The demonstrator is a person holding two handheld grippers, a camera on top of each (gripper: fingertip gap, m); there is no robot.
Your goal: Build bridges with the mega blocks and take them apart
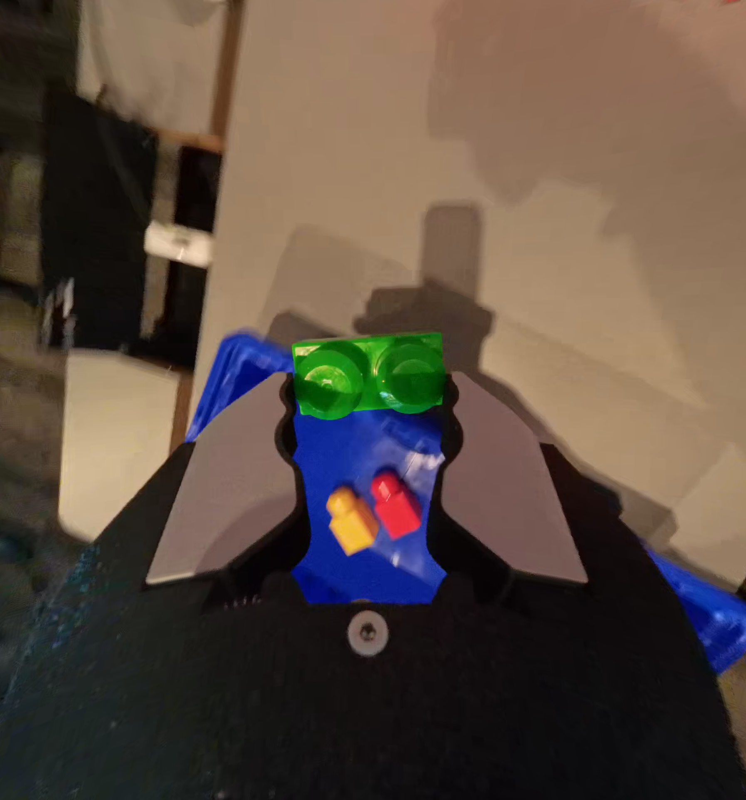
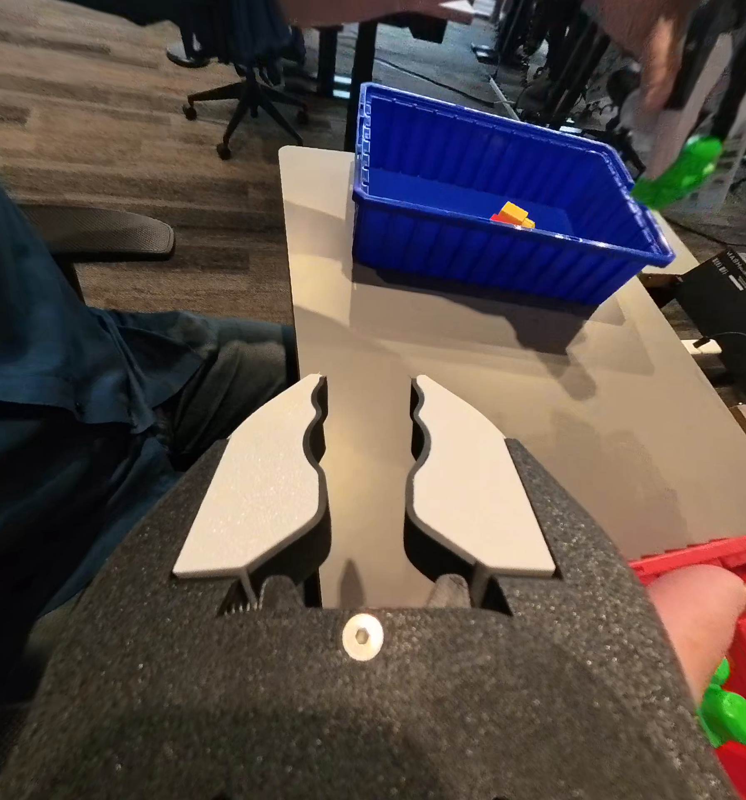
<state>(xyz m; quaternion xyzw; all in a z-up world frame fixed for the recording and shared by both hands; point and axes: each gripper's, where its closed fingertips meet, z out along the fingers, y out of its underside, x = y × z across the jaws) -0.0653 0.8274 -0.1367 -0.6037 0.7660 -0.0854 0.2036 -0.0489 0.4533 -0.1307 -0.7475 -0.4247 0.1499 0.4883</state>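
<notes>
Takedown under way: the left gripper (image 1: 368,391) holds a green block (image 1: 367,375) above the blue bin (image 2: 484,255), likely to drop; the right gripper (image 2: 369,385) waits half-open, empty.

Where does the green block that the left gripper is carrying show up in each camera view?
Left wrist view: green block at picture centre, between the left gripper's fingertips, above the blue bin.
Right wrist view: a blurred green block at the far right edge, beyond the bin's right corner.
Shared landmark: the blue bin holding the yellow block.
</notes>
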